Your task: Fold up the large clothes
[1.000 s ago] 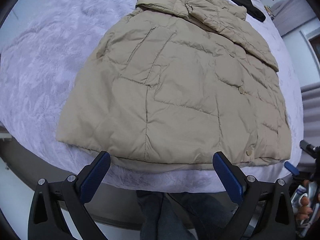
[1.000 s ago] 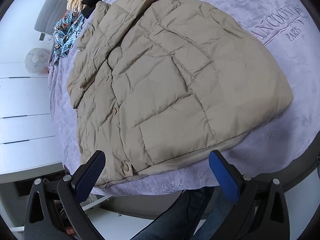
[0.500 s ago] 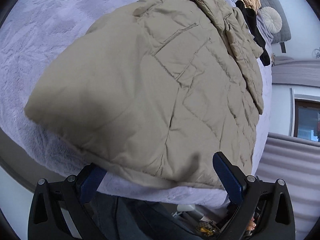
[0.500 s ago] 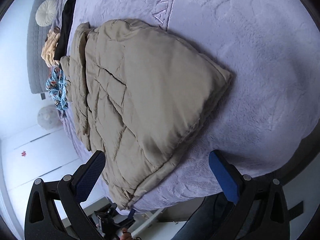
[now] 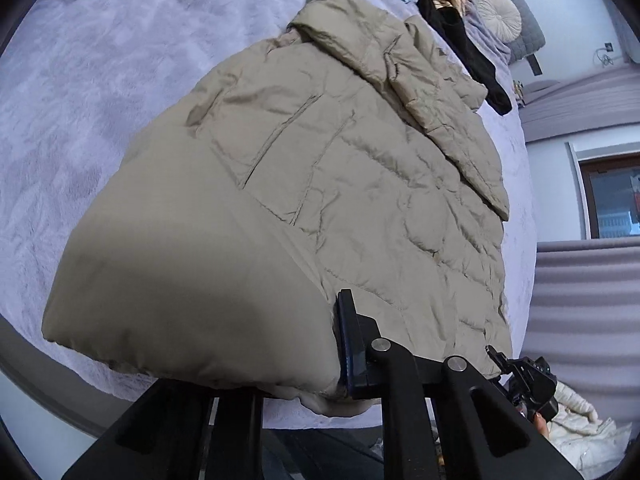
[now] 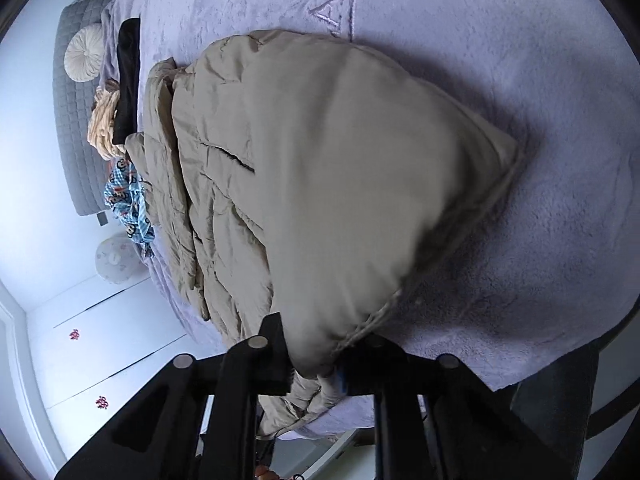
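Where both tongs (image 5: 280, 364) (image 6: 316, 364) pinch its hem, puffy quilted beige jacket (image 5: 320, 184), plush lilac bedspread (image 5: 80, 80)

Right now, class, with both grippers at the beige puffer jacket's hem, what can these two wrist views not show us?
- Left wrist view: the beige quilted puffer jacket bulges over the left gripper, hiding one of its fingers.
- Right wrist view: the hem buries the right gripper; how deep the bite is, unclear.
- The near jacket panel is motion-blurred.
- The embossed lettering on the lilac plush bedspread is cut off and unreadable.
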Tool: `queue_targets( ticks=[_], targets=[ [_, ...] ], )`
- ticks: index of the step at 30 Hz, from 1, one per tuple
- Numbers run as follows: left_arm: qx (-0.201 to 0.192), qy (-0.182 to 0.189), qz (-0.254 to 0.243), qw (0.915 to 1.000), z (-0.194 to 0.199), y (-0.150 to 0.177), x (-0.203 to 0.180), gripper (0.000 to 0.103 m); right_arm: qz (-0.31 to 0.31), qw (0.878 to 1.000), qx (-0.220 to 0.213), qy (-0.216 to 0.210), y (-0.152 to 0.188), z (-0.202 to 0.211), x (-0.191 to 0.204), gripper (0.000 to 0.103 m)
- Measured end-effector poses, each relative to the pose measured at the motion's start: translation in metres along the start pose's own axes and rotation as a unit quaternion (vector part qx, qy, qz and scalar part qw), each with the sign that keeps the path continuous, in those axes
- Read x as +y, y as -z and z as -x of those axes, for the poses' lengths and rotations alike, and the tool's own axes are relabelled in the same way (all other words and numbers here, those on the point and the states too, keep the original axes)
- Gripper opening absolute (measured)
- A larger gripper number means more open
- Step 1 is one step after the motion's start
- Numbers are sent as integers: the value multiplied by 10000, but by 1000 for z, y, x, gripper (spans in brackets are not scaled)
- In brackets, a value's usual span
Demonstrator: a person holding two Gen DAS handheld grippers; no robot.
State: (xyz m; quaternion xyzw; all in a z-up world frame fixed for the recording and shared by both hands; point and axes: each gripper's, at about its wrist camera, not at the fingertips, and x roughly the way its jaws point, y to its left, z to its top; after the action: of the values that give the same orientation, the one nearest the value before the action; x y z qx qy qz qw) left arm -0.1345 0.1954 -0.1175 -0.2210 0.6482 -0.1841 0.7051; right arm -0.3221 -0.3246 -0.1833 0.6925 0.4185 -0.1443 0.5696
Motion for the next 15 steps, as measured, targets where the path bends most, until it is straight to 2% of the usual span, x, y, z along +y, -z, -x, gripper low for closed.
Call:
queue_targets(
  ticks=[9,15],
  targets=[
    [-312,346,-554,9974,37,-38,-28,17,862,9957,-328,28,5,19,53,11],
    [-780,413,-952,9915,60,-84,-66,17,1606,9862,-412,-1,-9,27,120,11]
  ],
)
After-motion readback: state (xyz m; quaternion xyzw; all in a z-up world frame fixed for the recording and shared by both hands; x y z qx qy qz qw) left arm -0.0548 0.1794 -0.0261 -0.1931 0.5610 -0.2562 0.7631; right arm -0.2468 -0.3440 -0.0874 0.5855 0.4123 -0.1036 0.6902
